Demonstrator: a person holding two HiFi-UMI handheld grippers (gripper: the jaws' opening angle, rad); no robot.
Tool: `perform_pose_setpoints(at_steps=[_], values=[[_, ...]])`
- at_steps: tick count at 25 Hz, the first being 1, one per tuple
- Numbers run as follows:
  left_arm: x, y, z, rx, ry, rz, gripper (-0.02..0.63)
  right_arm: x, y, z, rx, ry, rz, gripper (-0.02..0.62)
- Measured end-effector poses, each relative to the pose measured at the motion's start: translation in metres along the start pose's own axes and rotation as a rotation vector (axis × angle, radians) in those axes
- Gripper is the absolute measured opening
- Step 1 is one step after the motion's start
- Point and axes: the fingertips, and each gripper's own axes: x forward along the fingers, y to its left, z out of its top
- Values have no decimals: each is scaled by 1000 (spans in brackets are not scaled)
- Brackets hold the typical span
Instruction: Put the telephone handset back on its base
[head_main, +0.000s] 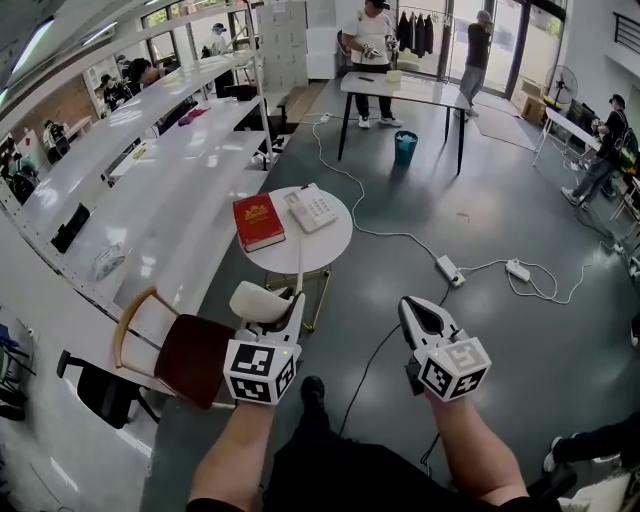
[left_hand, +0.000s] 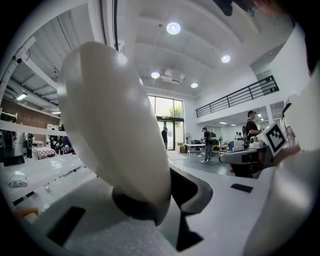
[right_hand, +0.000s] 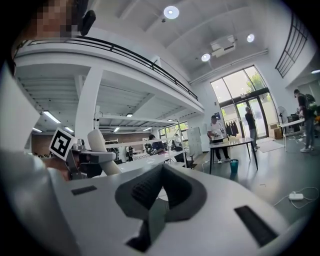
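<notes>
One white plastic handset (head_main: 256, 300), head view, sits clamped in the left gripper (head_main: 284, 312), well short of the white keypad base (head_main: 311, 208). Left gripper view confirms it — lower level, cradle-aligned; right gripper (right_hand: 159, 190) in its view: pinched together, empty.

Grippers, two: left gripper (head_main: 291, 300), right gripper (head_main: 409, 304). Telephone handset (head_main: 260, 300), one. Telephone base (head_main: 311, 208), one. Red book (head_main: 258, 221), one. Round table (head_main: 330, 246), one. From it: chair (head_main: 190, 356), one, at 7 o'clock; blue bin (head_main: 405, 147), one, at 1 o'clock; power strips (head_main: 449, 268), two, at 3 o'clock.
</notes>
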Motion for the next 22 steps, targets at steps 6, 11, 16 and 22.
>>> perform_pose_setpoints(at_steps=[6,11,16,22], values=[[39,33,-1,-2,-3,-17,74,44,-13,-3,-1,30,-3,6],[88,81,-1,-8,-4,-29,74,111,-38,-3,6,47,-19,5],[136,136,21,-4,-15,-40,74,184,-45,14,11,54,-5,5],[172,186,32,-12,-21,-54,74,246,-51,23,31,57,-13,5]])
